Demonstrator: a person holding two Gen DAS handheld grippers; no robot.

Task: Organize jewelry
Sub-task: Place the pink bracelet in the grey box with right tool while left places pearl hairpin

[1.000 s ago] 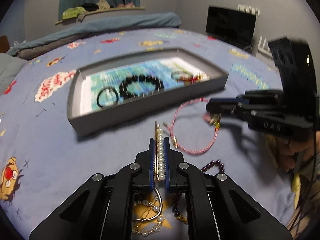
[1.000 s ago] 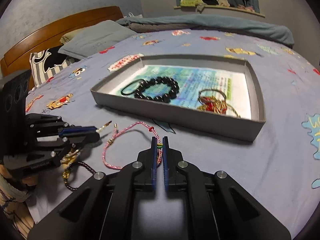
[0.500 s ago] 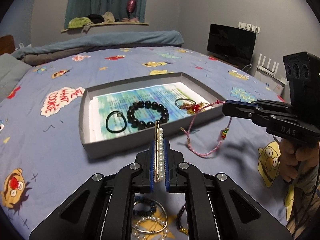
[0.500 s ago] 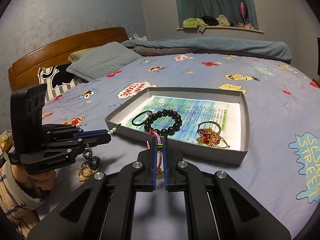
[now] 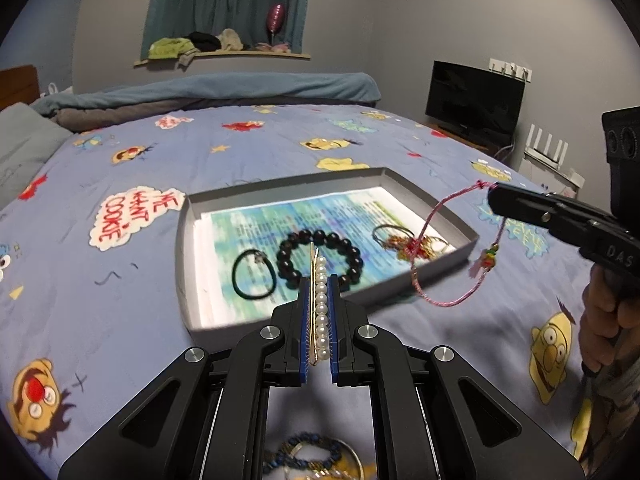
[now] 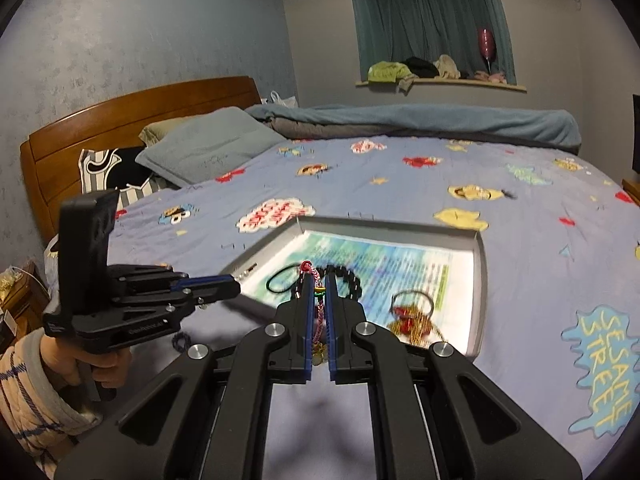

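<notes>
My left gripper (image 5: 319, 280) is shut on a gold hair clip lined with pearls (image 5: 320, 308), held above the bed near the grey tray's (image 5: 182, 264) front wall. My right gripper (image 6: 319, 280) is shut on a pink braided cord bracelet (image 6: 317, 314). In the left wrist view that cord bracelet (image 5: 436, 252) dangles in a loop from the right gripper (image 5: 494, 194) over the tray's right corner. The tray holds a black bead bracelet (image 5: 320, 258), a black hair tie (image 5: 255, 276) and a gold and red tangle with a ring (image 5: 408, 242). The left gripper (image 6: 236, 286) shows left of the tray.
More jewelry lies on the bed under my left gripper (image 5: 312, 458). A person's hand (image 6: 86, 360) and quilted sleeve (image 6: 36, 396) hold the left gripper. The cartoon bedsheet (image 6: 540, 280) spreads around the tray. Pillows (image 6: 208, 148) and a wooden headboard (image 6: 120, 116) stand far left, a television (image 5: 474, 102) far right.
Both grippers have risen off the bed with their pieces. The cord bracelet left the sheet and now hangs over the tray's right corner. The pearl clip has come nearer the tray's front wall.
</notes>
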